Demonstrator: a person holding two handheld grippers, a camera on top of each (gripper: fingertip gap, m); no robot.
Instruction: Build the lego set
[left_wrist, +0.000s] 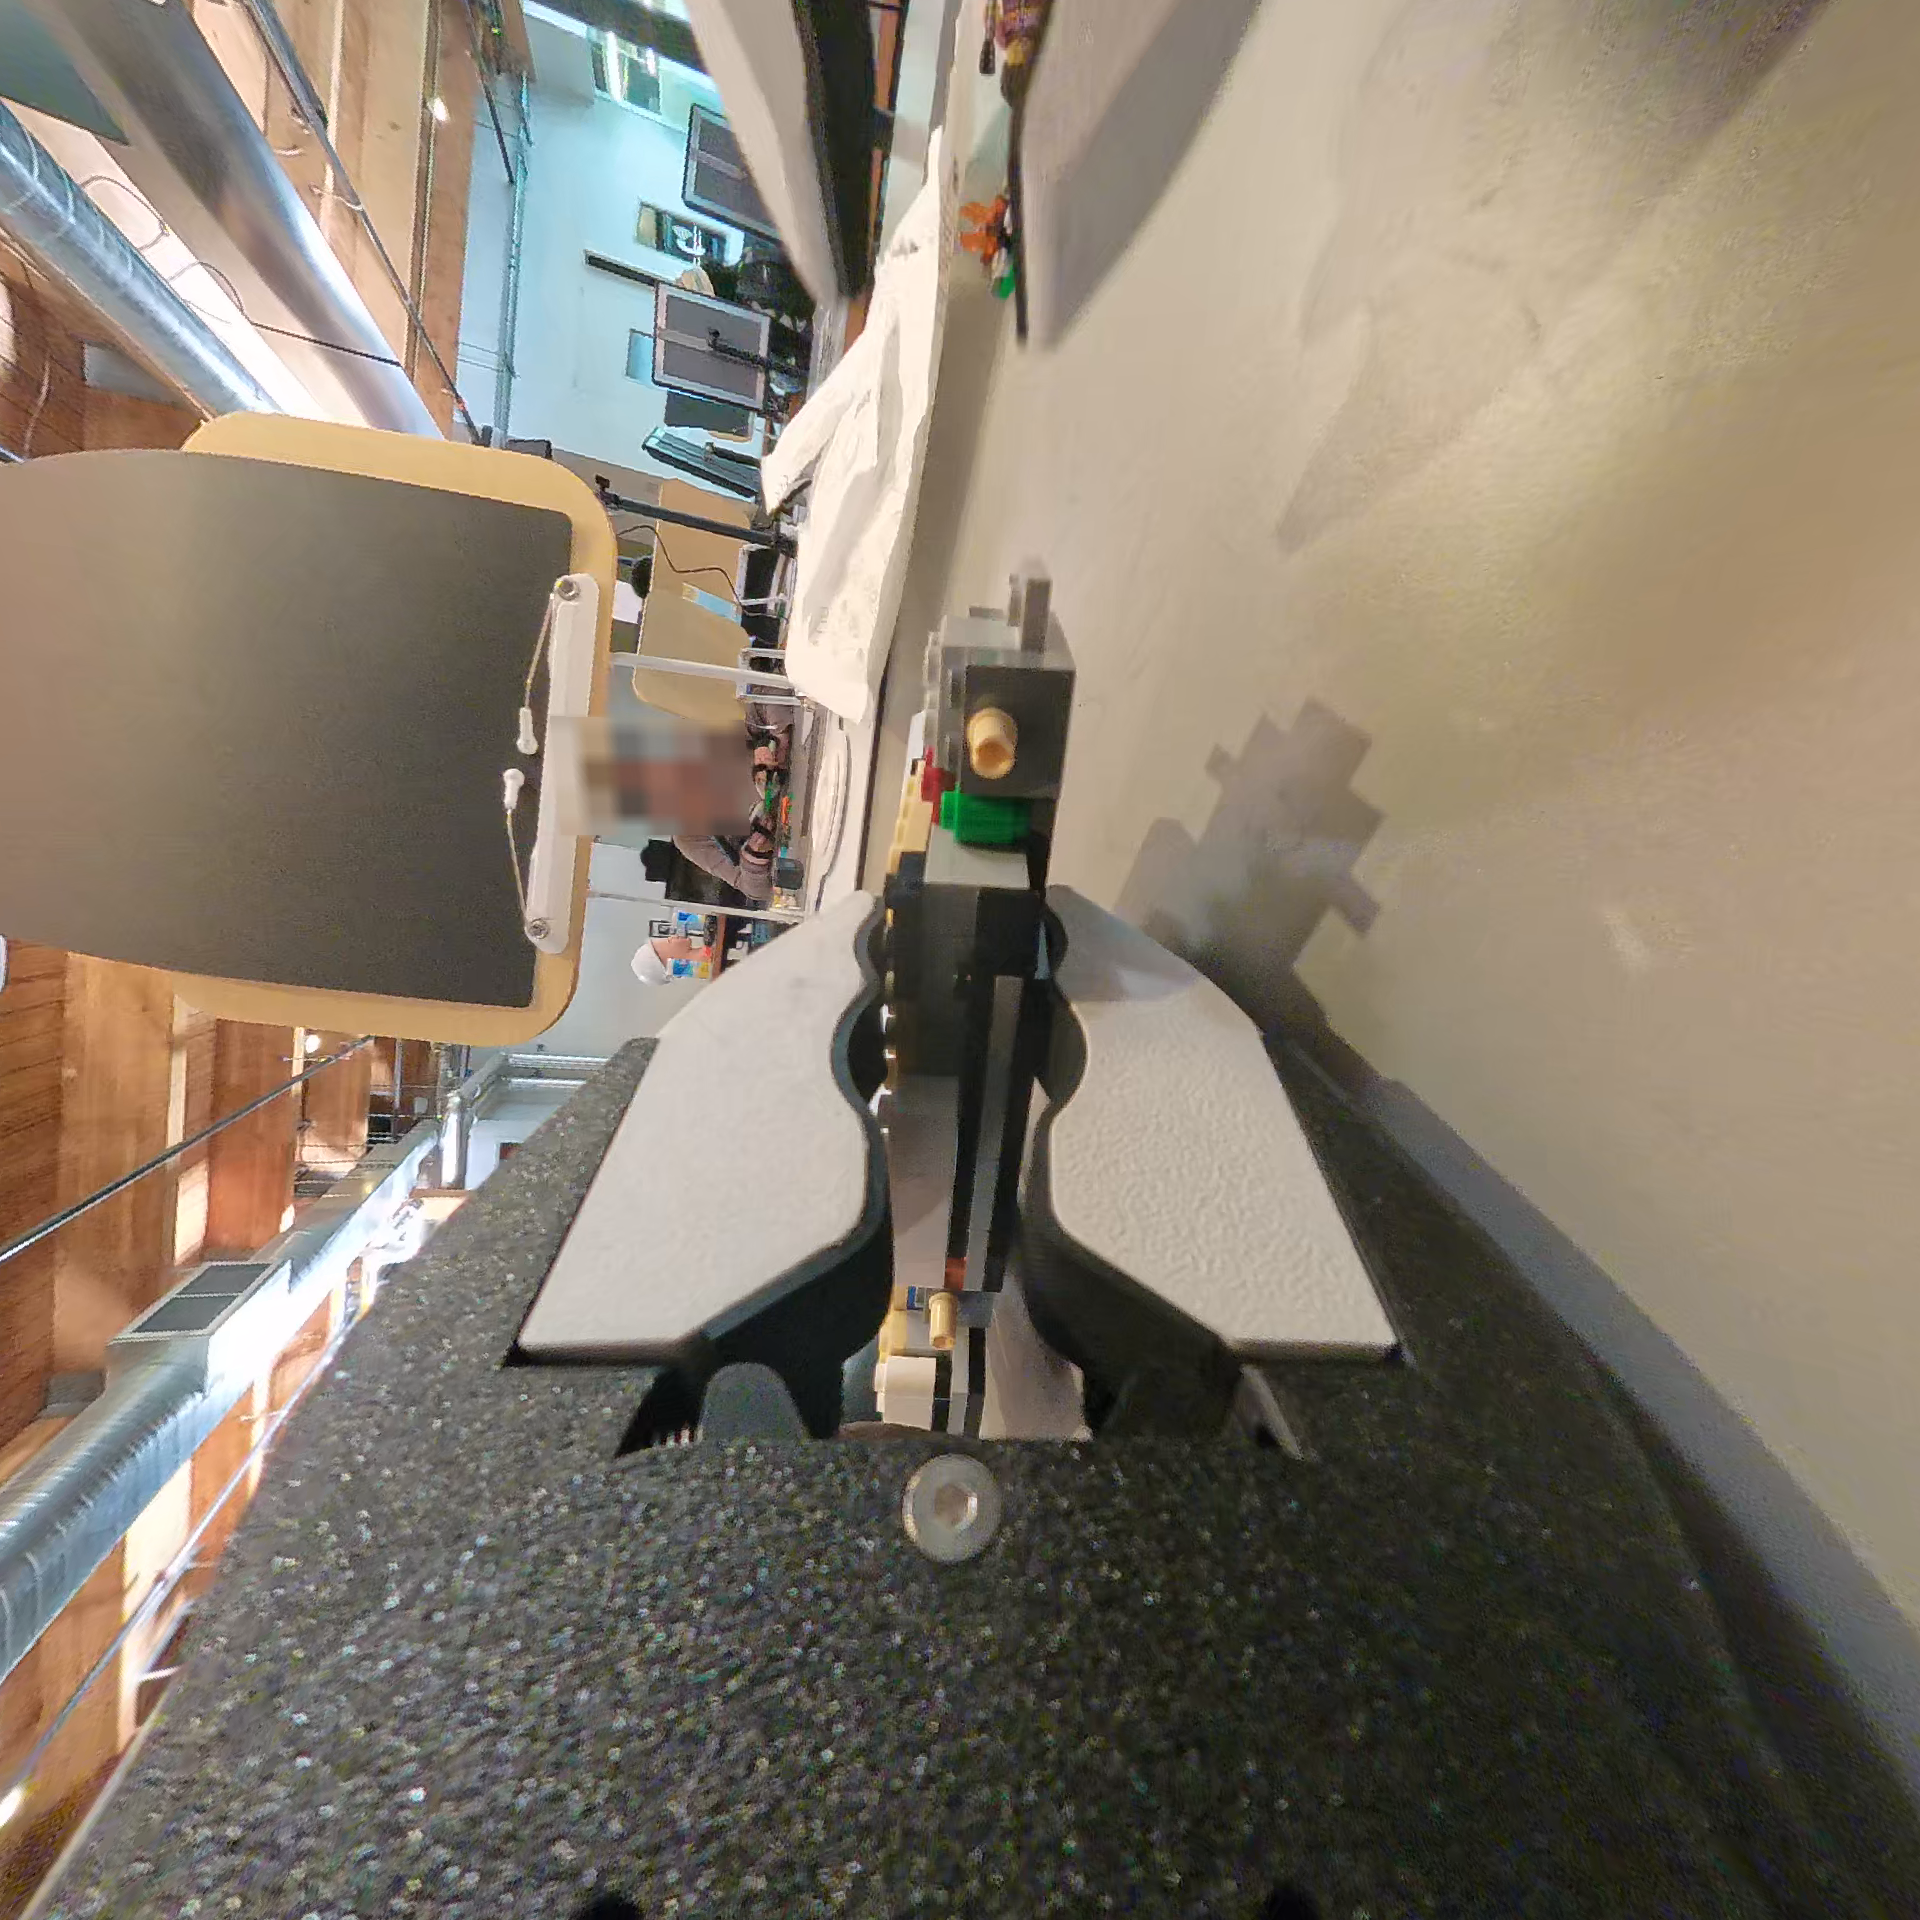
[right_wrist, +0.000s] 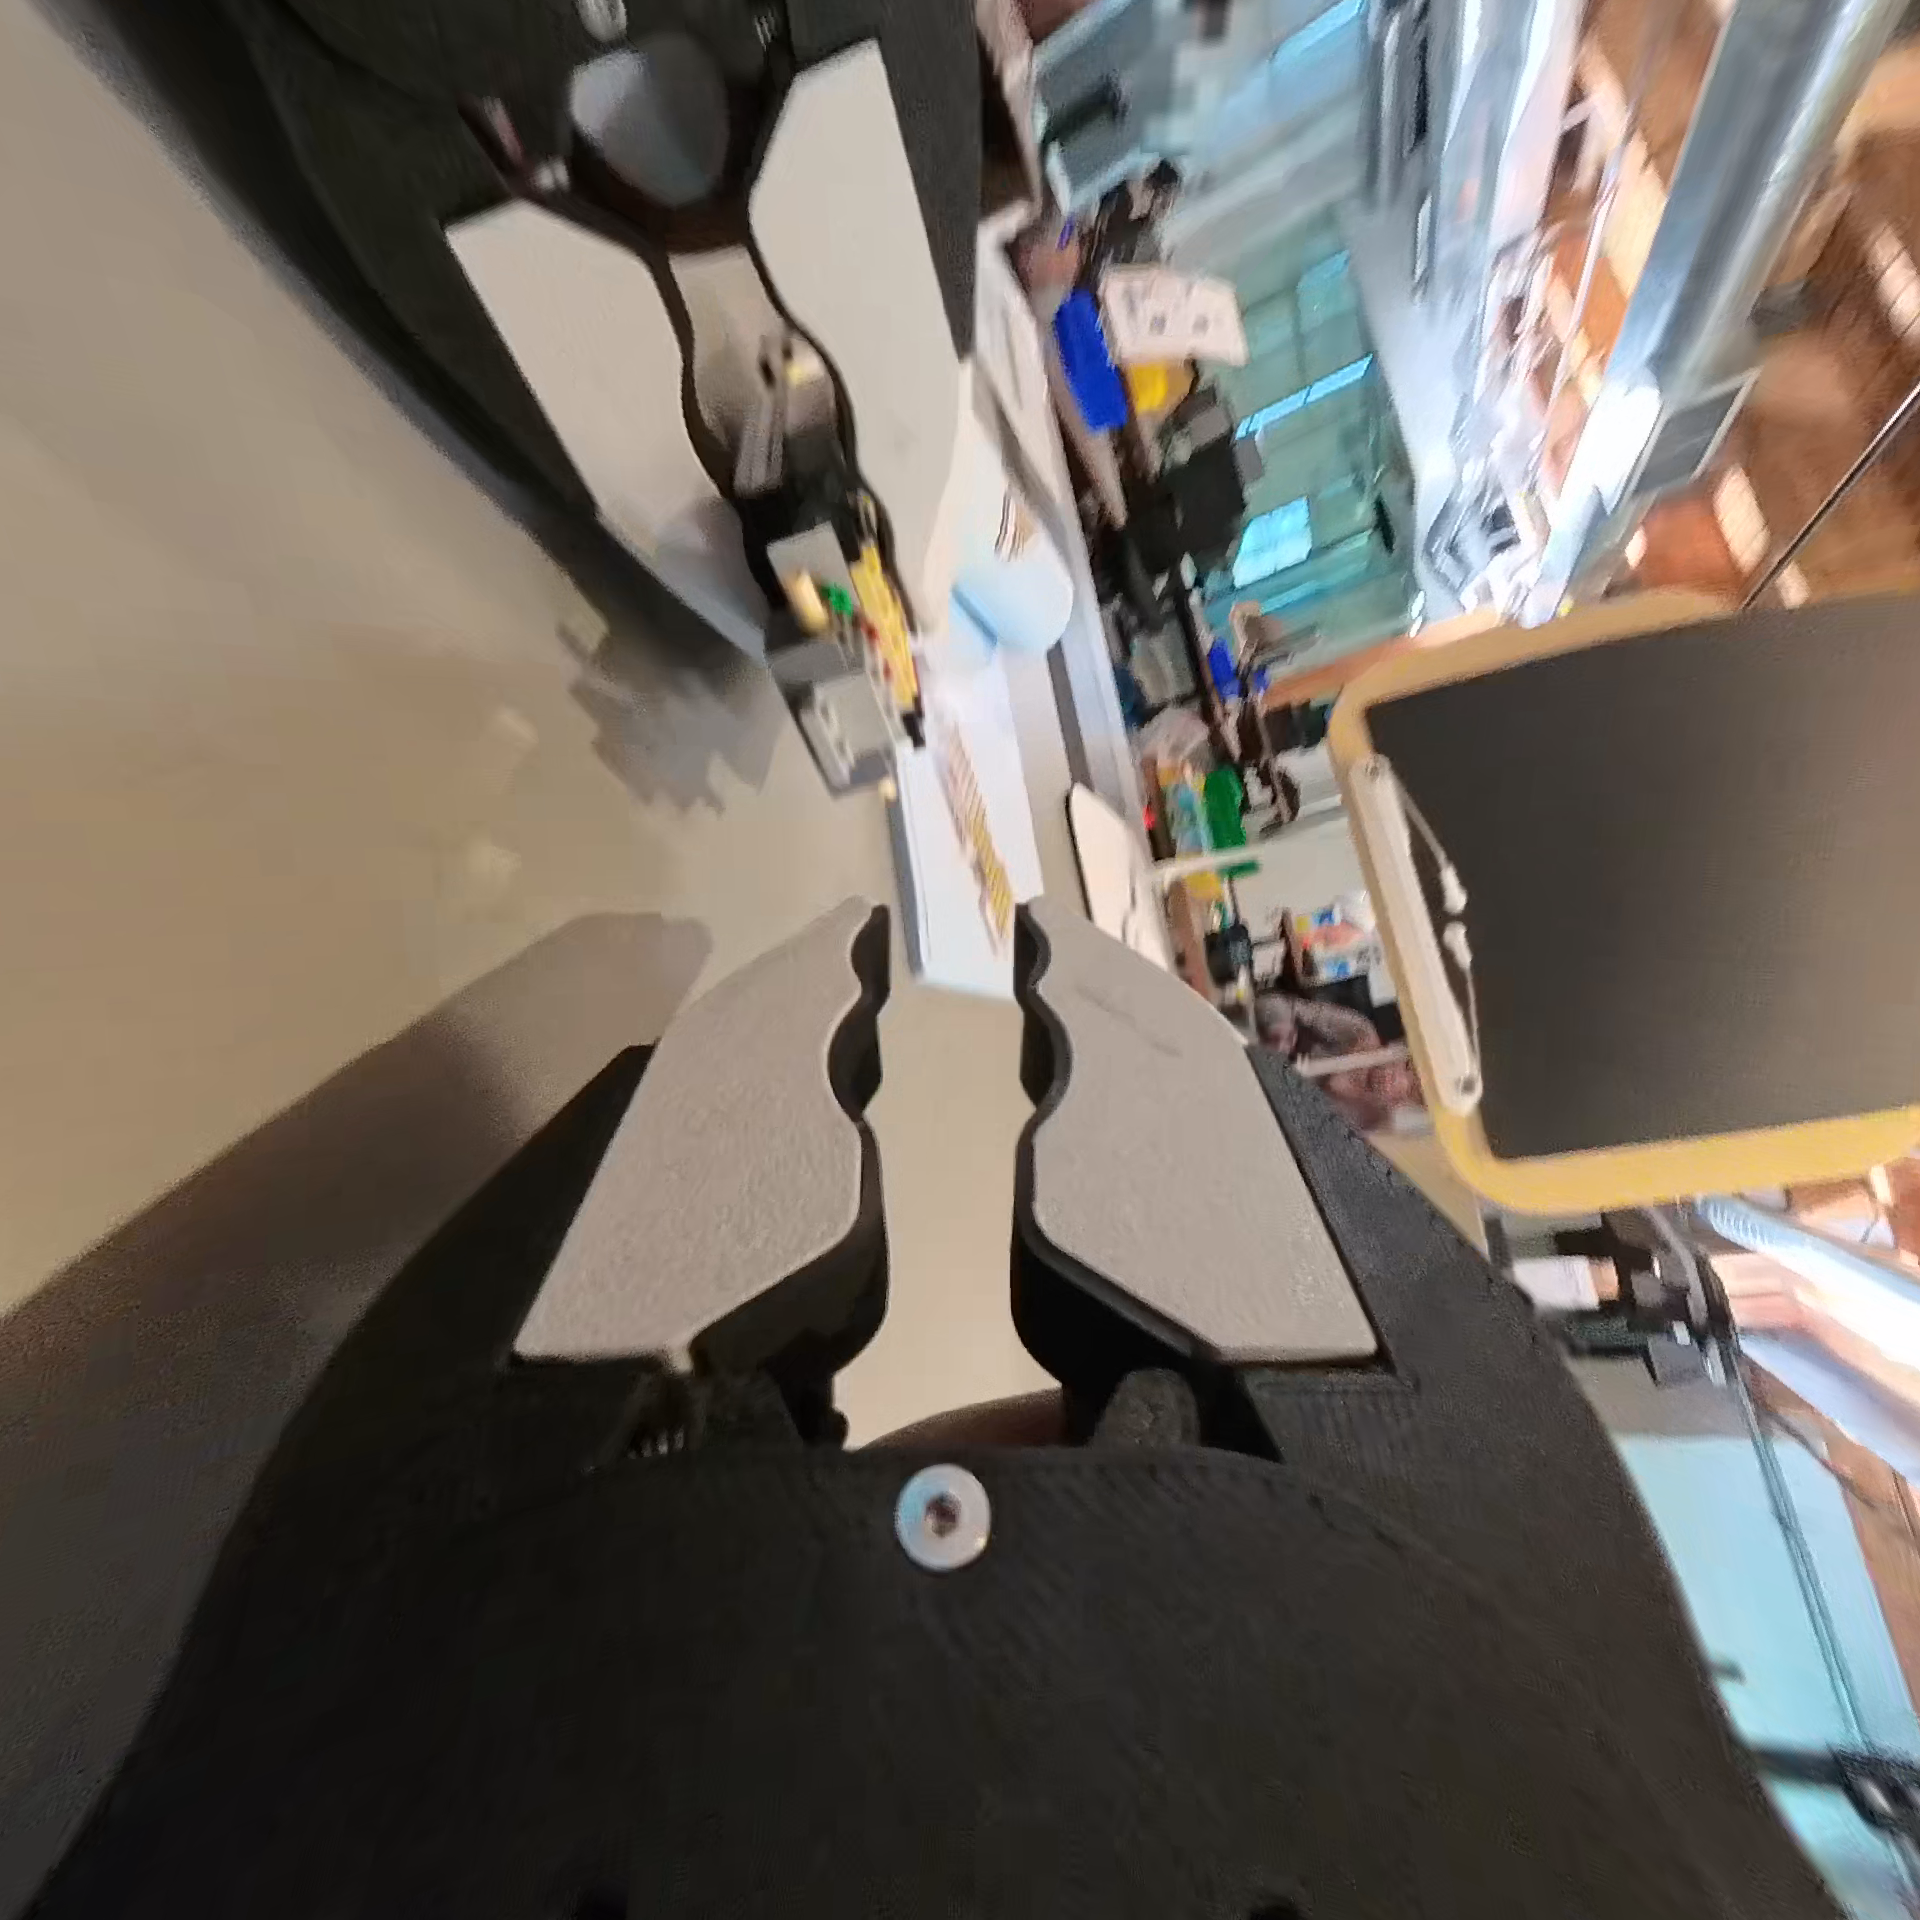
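the left gripper (left_wrist: 961, 914) has its fingers (left_wrist: 769, 1049) closed on a brick-built model (left_wrist: 987, 831), a mostly grey and black assembly with a tan peg, a green piece and a small red piece at its far end and a yellow strip along one side; both pads press against its flanks, and the model runs back between the fingers toward the gripper body. the model is held just above the pale bench (left_wrist: 1507, 520), where its stepped shadow falls beside it. beyond the model, farther along the bench, lie a crumpled white sheet (left_wrist: 862, 488) and a few small orange and green pieces (left_wrist: 987, 234). the right gripper (right_wrist: 951, 935) sits well apart from the model, facing it, with its fingers (right_wrist: 769, 1081) parted and nothing between them, only bare bench showing through the gap. between the model and the right gripper lies a white booklet (right_wrist: 966, 862) with a row of yellow marks. this view is blurred.
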